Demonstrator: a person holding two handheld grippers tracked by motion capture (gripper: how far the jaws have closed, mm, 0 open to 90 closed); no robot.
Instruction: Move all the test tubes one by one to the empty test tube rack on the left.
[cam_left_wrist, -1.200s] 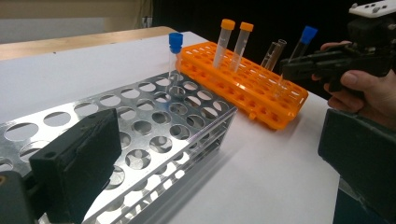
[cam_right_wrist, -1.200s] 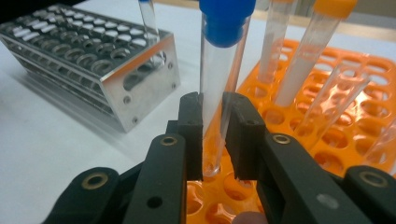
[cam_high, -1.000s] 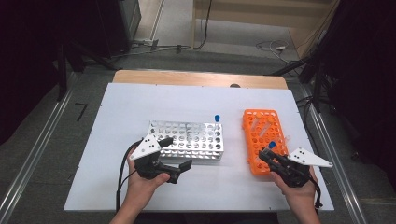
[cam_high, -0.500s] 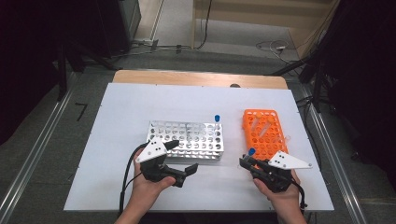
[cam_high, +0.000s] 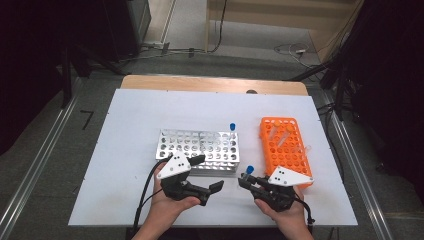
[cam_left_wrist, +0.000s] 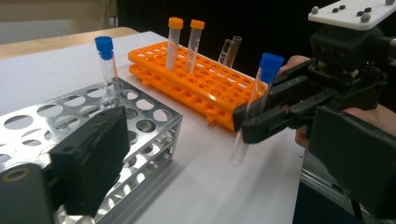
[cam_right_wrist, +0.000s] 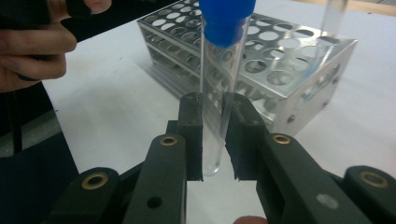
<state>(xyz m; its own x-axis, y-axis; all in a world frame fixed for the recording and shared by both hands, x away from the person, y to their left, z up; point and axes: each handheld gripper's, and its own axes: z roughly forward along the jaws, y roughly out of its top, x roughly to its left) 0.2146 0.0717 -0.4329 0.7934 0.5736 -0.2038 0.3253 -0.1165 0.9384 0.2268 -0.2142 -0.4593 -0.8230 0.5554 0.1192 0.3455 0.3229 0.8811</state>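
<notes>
From above, our right gripper (cam_high: 246, 180) clamps a blue-capped tube (cam_high: 249, 171) over the table (cam_high: 130, 125), between the steel rack (cam_high: 200, 147) and the orange rack (cam_high: 285, 145). Our left gripper (cam_high: 207, 174) has just been closing, jaws apart and empty. Its view shows the tube (cam_left_wrist: 259, 102) upright, clear of both racks. The right gripper view shows pads (cam_right_wrist: 192, 135) pressing the tube (cam_right_wrist: 219, 93).

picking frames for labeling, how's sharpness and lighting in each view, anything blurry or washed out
High view: soft and low in detail, dark surround, white table evenly lit. Left gripper view: sharp on the orange rack, its own near jaw blurred. Right gripper view: blue-capped tube in the right gripper fairly crisp, silver rack behind slightly soft.
</notes>
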